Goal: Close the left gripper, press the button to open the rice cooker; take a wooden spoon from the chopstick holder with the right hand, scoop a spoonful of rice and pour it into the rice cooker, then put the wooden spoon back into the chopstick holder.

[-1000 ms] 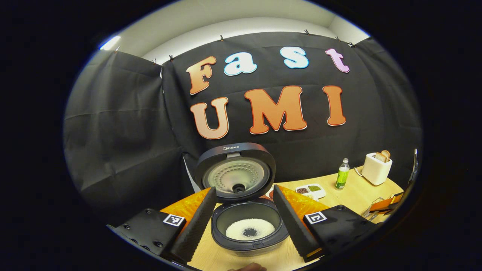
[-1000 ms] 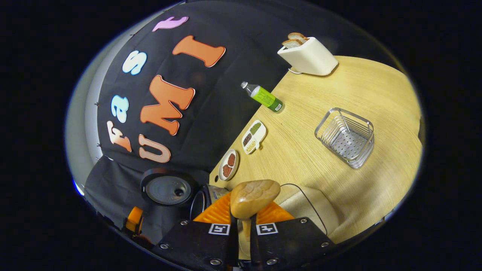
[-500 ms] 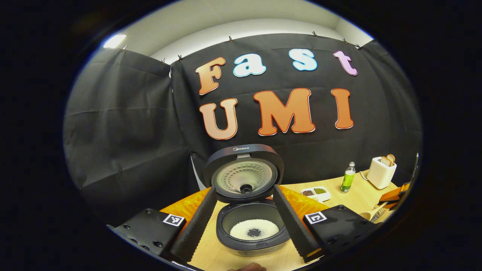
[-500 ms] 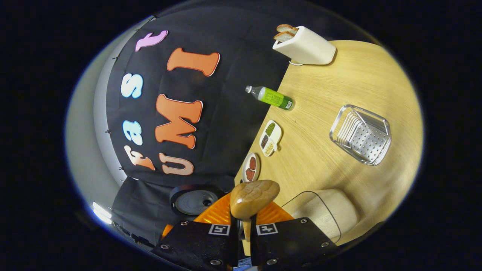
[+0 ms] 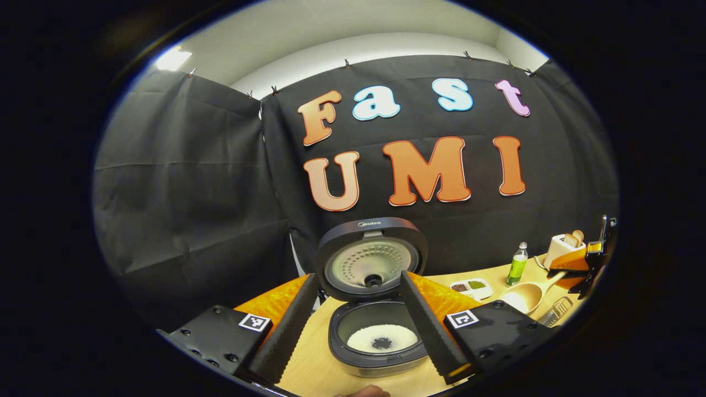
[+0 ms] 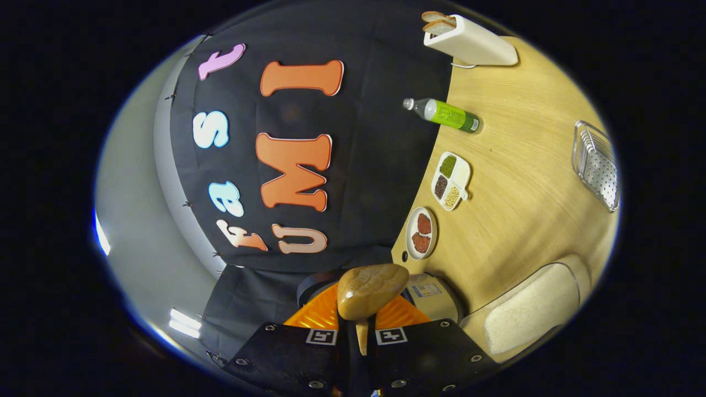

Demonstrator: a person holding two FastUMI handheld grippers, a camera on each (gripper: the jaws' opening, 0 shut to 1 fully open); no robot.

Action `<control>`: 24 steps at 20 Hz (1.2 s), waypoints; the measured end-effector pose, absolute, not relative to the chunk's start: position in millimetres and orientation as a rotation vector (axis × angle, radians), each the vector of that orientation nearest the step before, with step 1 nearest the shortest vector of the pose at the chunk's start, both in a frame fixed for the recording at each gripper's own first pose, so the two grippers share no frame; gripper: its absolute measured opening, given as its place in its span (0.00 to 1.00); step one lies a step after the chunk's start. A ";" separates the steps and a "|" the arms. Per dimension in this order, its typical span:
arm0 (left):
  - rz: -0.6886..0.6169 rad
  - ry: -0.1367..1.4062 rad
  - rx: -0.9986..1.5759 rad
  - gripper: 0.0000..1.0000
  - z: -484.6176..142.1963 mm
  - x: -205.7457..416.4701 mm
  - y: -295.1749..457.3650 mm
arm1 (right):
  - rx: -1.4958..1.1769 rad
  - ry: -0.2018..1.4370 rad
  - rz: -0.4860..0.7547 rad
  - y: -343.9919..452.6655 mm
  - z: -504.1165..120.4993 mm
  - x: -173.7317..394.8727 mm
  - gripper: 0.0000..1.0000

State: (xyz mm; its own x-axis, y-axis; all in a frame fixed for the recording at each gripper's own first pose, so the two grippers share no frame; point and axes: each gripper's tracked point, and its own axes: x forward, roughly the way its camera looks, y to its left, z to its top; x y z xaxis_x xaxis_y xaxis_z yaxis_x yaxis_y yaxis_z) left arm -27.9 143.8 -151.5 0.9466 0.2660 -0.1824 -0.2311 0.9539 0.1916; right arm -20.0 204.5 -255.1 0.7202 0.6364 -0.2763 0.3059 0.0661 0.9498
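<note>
The rice cooker [image 5: 380,353] stands with its lid [image 5: 372,259] up, white rice with a dark spot in its pot. My left gripper [image 5: 358,331] hangs open just in front of it, one finger on each side of the pot. The wooden spoon [image 5: 524,296] comes in from the right, its bowl pale inside, held by my right gripper [image 5: 593,259]. In the right gripper view, rolled on its side, my right gripper [image 6: 361,336] is shut on the spoon's handle, the spoon bowl [image 6: 372,289] covering part of the cooker [image 6: 433,292]. The metal chopstick holder [image 6: 598,165] sits far right.
A clear container of white rice [image 6: 532,311] lies near the cooker. Along the back edge of the wooden table [image 6: 513,209] are a plate [image 6: 422,234], a three-part dish [image 6: 451,181], a green bottle [image 6: 444,113] and a toaster [image 6: 469,41] with bread.
The right gripper has rolled further and carried the spoon leftwards, so spoon and gripper now appear right of the cooker. The left gripper stayed open and drifted slightly left.
</note>
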 end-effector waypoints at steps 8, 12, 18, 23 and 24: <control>0.349 0.222 0.157 1.00 -160.1 -47.9 185.6 | 1.546 0.849 0.418 285.2 -226.1 21.2 0.11; 0.390 0.229 0.165 1.00 -165.0 -57.2 206.3 | 1.522 0.867 0.477 324.8 -212.7 38.4 0.11; 0.435 0.244 0.170 1.00 -174.7 -65.7 223.8 | 1.330 0.884 0.518 380.2 -219.8 51.7 0.11; 0.469 0.265 0.161 1.00 -184.9 -71.8 242.9 | 1.116 0.889 0.536 410.3 -237.7 51.0 0.11; 0.471 0.270 0.158 1.00 -187.2 -70.7 244.4 | 1.094 0.890 0.537 413.6 -240.0 51.6 0.11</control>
